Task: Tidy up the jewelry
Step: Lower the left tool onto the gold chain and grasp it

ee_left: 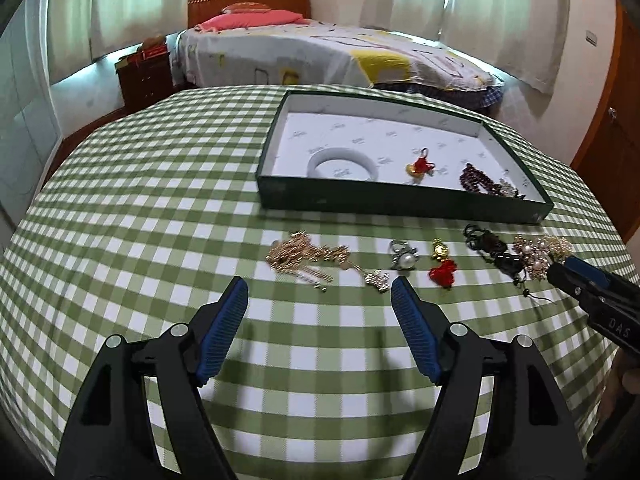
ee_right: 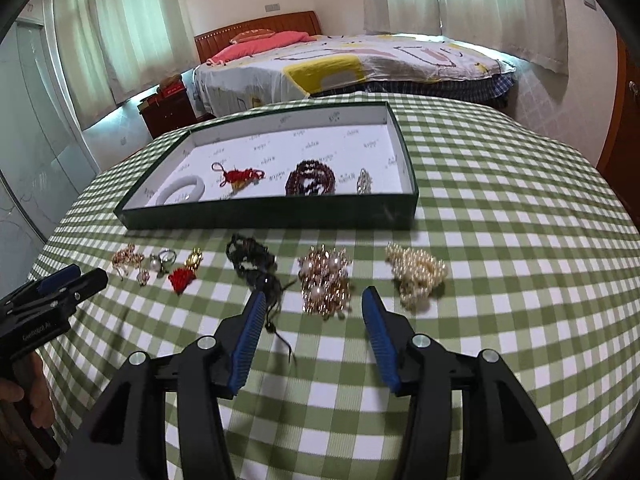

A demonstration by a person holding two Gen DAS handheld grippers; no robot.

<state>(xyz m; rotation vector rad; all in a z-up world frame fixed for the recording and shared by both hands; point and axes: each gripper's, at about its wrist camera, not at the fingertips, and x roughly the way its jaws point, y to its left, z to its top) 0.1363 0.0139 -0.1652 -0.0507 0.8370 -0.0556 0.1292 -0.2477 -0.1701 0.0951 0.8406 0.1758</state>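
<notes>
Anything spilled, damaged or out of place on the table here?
Nothing looks spilled or broken. The tray lies slightly askew on the checked cloth. A black cord piece trails loose strands toward the right gripper; the remaining pieces lie unsorted in a row before the tray.

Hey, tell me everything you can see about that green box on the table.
The green box is a shallow rectangular tray with dark green outer walls and a white lining printed with small repeated logos. It looks like cardboard. It sits flat, with no lid on it, on the green-and-white checked tablecloth, behind the row of loose jewelry. Inside lie a white bangle, a red knotted charm, a dark red bead strand and a small sparkly piece. Neither gripper touches it.
</notes>
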